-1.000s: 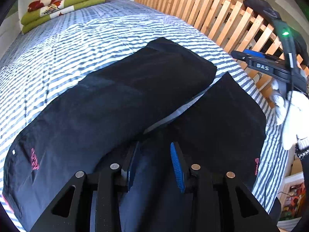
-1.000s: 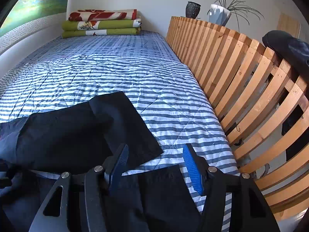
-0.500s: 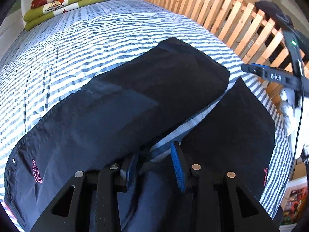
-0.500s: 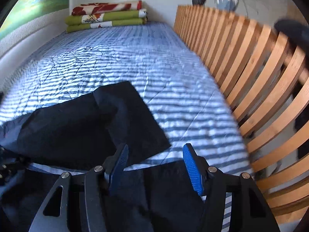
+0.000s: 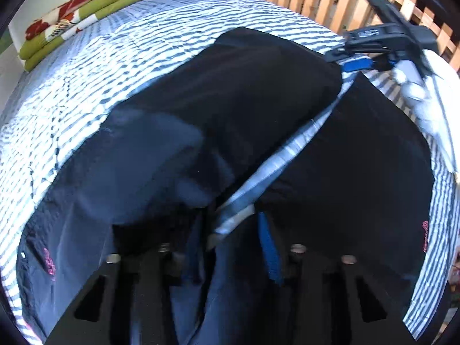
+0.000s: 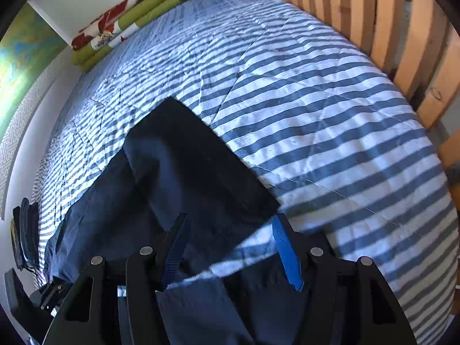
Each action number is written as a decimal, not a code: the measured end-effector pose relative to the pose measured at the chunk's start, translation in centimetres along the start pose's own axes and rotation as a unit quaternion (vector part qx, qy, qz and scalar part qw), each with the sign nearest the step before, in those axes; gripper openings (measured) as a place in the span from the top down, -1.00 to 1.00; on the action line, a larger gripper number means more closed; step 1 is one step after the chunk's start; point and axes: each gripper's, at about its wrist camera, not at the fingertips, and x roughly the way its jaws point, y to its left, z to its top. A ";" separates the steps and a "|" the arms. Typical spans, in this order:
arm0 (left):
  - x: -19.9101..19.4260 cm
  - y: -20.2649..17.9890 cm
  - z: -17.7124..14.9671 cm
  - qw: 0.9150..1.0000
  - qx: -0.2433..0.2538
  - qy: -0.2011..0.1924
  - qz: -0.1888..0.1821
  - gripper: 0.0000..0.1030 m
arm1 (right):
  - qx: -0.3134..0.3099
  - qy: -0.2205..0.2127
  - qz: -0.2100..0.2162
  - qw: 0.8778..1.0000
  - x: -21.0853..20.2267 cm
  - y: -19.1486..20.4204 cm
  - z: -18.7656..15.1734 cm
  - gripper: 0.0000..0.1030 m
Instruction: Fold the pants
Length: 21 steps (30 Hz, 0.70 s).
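- Left wrist view first: the dark pants [image 5: 230,120] lie spread flat on the striped bedspread [image 5: 95,66], legs splayed in a V with a wedge of stripes showing between them.
- The left gripper [image 5: 230,247] sits low at the crotch, right where that wedge narrows. Its jaws have just been closing, but they're still apart — fabric lies between the blue pads, and I can't tell whether they press on it yet.
- The right gripper [image 6: 233,250] is over at the cuff end, jaws clearly apart, straddling the gap between the far leg's hem corner and the near leg. Nothing pinched there as far as I can see.
- My guess at the step: grab one leg at both ends and lay it over the other.
- To do it well, I'd pinch only one layer's edge — not the bedspread underneath, which looks soft and easy to catch.
- Close both ends before lifting, then carry them together so the leg stays taut and the seams line up.
- Watch the wooden slat rail [image 6: 402,28]; it's near the right side.
- The folded blankets [image 6: 123,20] at the far end are well clear.
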 end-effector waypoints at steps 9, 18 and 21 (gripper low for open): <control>-4.6 2.9 -2.9 0.989 -0.080 -0.031 -0.119 0.31 | -0.042 -0.044 0.009 0.998 -0.6 3.5 -0.2 0.94; -10.5 5.8 -10.0 0.990 -0.103 -0.036 -0.085 0.31 | -0.076 -0.090 -0.041 0.992 -2.8 4.8 0.6 0.79; -14.1 7.4 -13.5 0.988 -0.129 -0.050 -0.062 0.31 | -0.064 -0.081 -0.033 0.994 -4.0 4.1 -0.9 0.28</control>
